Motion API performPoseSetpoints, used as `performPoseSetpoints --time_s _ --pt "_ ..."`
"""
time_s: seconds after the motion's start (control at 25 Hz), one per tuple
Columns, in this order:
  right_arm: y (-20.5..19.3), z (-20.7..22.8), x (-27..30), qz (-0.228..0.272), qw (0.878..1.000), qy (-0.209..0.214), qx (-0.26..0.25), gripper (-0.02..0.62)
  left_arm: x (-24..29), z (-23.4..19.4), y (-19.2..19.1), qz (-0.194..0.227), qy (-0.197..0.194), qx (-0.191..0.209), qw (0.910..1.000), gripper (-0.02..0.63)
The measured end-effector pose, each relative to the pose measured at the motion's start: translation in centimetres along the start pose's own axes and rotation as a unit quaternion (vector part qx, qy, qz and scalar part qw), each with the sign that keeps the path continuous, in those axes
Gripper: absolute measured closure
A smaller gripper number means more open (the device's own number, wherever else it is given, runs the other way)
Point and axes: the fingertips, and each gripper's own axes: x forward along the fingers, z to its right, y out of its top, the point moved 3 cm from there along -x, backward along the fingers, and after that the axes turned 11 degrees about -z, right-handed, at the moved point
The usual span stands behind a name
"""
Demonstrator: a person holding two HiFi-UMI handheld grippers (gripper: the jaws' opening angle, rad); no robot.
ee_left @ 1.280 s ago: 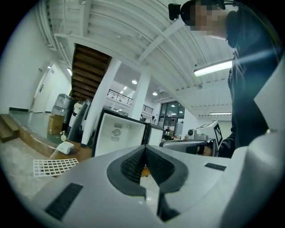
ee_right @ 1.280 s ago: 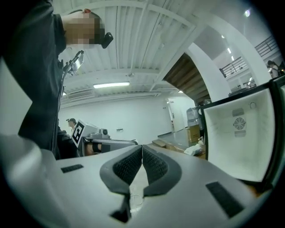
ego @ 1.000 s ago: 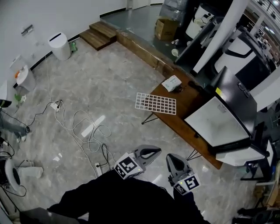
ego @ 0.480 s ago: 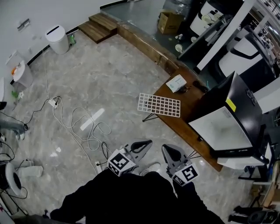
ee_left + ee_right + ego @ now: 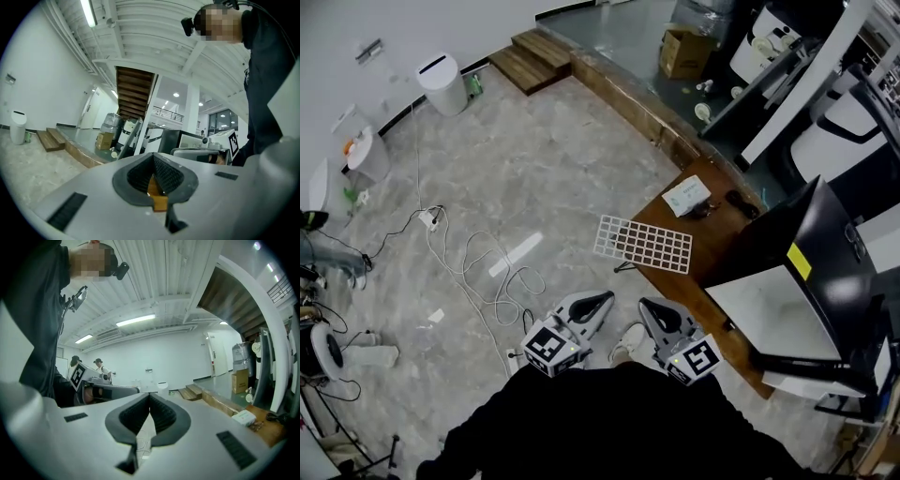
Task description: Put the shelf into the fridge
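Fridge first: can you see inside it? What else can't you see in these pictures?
- Fridge inside: head view, seen from above; its own black body hides any racks or rails.
- White box: head view, its print is too small to read.
- People far off: right gripper view, too small to tell what they do.

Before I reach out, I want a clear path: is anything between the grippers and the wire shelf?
Nothing visible does. Only bare floor lies between the left gripper, the right gripper and the wire shelf, which overhangs the end of the table. The white box sits beyond it.
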Motion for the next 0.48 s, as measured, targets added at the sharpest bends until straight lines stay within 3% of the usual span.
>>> performPoseSetpoints --time_s 0.24,0.48 --pt "-0.1 6.4 1.0 -0.004 0.998 0.062 -0.007 0.589 5.3 -2.1 0.0 0.015 0.038 -0.089 0.9952 0.6" --pt "-1.9 11.2 3.7 -0.023 0.994 0.104 0.001 0.589 9.3 -4.5 -3.8 0.036 0.053 -0.213 0.9749 0.6"
